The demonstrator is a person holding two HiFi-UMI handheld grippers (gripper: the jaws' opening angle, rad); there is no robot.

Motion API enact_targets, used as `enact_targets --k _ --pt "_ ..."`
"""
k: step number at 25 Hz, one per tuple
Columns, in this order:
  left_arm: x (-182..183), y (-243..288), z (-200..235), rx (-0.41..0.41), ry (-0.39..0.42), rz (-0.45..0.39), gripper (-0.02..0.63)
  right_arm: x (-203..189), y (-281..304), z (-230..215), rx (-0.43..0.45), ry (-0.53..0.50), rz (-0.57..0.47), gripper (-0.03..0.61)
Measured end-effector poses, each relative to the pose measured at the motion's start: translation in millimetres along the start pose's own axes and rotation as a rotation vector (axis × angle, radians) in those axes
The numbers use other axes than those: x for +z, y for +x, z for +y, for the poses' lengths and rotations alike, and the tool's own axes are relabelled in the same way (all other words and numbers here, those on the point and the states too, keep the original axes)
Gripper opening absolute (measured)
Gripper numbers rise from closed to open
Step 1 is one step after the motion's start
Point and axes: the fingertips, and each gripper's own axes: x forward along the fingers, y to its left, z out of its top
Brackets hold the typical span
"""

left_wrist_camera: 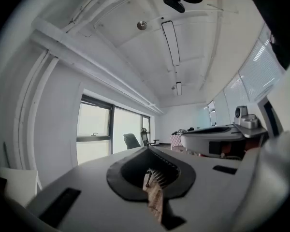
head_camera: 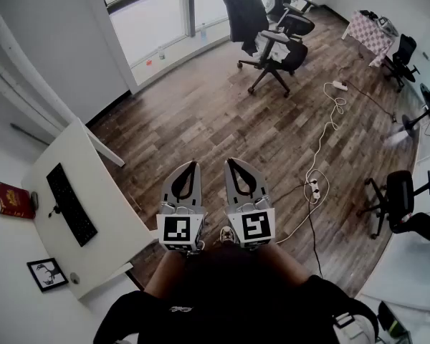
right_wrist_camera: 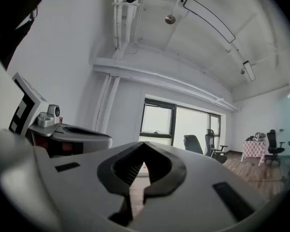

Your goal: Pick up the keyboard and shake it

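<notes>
Closest to me, left hand-held gripper (head_camera: 191, 165) and right hand-held gripper (head_camera: 233, 163) are pressed together, pinching nothing; keyboard (head_camera: 71, 203) lies well apart on the worktop (head_camera: 109, 199), near what may be a red book (head_camera: 14, 199).

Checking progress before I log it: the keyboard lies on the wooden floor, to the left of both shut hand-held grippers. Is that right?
Not quite. The keyboard lies on the white desk, not on the floor. It is to the left of the shut left hand-held gripper and right hand-held gripper. The head view shows this.
</notes>
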Motion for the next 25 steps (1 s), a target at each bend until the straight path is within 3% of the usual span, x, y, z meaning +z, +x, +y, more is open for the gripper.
enact_targets --k 9,14,17,21,25 --pt "-21 44 -26 0.080 -0.074 -0.013 0.002 -19 7 -47 0.086 -0.071 0.023 0.021" --pt "-19 50 -33 0.125 -0.045 -0.016 0.002 -30 19 -43 0.200 -0.009 0.008 0.021" --pt "-20 53 -9 0.182 -0.035 0.003 0.002 -41 41 -27 0.287 -0.031 0.012 0.021" --pt "-24 49 39 0.274 -0.010 0.034 0.002 -35 82 8 0.384 0.023 -0.001 0.021" --pt "-45 68 84 0.311 -0.057 0.044 0.002 -52 126 30 0.462 0.014 0.044 0.021"
